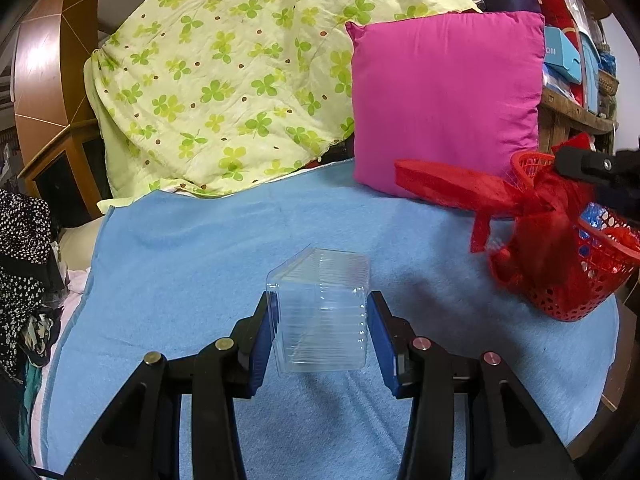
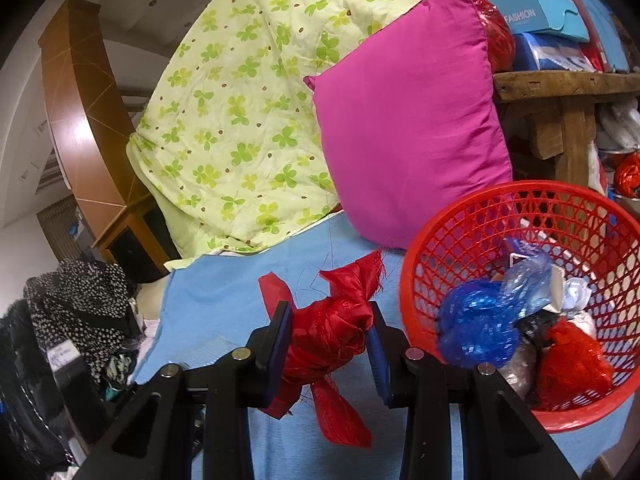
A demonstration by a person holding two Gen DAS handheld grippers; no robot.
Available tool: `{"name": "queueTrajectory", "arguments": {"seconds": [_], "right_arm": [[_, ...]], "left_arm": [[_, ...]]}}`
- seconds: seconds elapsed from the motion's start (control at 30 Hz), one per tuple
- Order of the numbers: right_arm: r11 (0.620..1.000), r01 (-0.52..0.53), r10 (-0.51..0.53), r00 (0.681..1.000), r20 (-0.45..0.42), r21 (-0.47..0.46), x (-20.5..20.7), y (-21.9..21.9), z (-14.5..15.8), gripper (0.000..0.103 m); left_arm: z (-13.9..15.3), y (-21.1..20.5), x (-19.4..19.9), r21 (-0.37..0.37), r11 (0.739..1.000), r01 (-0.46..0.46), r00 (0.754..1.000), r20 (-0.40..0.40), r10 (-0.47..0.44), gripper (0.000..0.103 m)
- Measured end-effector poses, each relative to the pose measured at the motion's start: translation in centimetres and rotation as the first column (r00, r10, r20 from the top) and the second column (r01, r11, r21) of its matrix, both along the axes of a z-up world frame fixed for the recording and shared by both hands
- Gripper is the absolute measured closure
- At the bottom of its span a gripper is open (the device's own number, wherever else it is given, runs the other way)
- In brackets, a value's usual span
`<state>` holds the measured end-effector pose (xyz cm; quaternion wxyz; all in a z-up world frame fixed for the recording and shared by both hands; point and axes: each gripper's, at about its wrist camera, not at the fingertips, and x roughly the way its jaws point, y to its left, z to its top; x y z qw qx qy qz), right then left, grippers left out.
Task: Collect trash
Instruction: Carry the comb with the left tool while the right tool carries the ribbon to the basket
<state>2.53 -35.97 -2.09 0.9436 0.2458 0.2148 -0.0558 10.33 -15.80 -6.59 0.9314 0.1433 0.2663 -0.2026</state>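
While gripped, clear ribbed plastic box [image 1: 322,312], knotted red mesh [image 2: 330,332]

The clear container [image 1: 320,316] is thin, glossy ribbed plastic. At three o'clock, the red basket [image 2: 520,304] is shiny lattice plastic holding crinkly blue film [image 2: 476,332]. The red bundle [image 2: 332,336] looks like glossy, frayed woven ribbon. The blue towel [image 1: 200,264] is matt, nubby cloth; the pink cushion [image 1: 444,100] is smooth, matt fabric
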Motion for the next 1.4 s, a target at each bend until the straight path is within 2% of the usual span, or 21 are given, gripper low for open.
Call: {"name": "queueTrajectory", "arguments": {"seconds": [0.27, 0.5, 0.83, 1.13, 1.4], "right_arm": [[0.999, -0.032, 0.032, 0.999, -0.002, -0.028, 1.2, 2.4, 0.1, 0.064], [0.998, -0.039, 0.039, 0.999, 0.005, -0.052, 1.3, 3.2, 0.2, 0.064], [0.998, -0.056, 0.054, 0.997, 0.056, 0.030, 1.0, 2.9, 0.8, 0.064], [0.999, -0.049, 0.047, 0.993, 0.104, 0.017, 0.1, 3.0, 1.5, 0.064], [0.998, -0.039, 0.030, 0.985, 0.172, 0.049, -1.6, 1.9, 2.4, 0.064]], "left_arm": [[0.1, 1.2, 0.1, 0.000, 1.000, -0.021, 1.000, -0.001, 0.021, 0.055], [0.5, 2.7, 0.0, 0.011, 0.998, -0.067, 0.997, 0.031, 0.067, 0.055], [1.2, 3.6, -1.8, 0.043, 0.993, -0.109, 0.993, 0.059, 0.106, 0.055], [3.7, 3.3, -3.4, 0.056, 0.993, -0.105, 0.989, 0.108, 0.099, 0.055], [5.8, 2.2, -4.5, 0.061, 0.994, -0.085, 0.984, 0.159, 0.075, 0.055]]}}
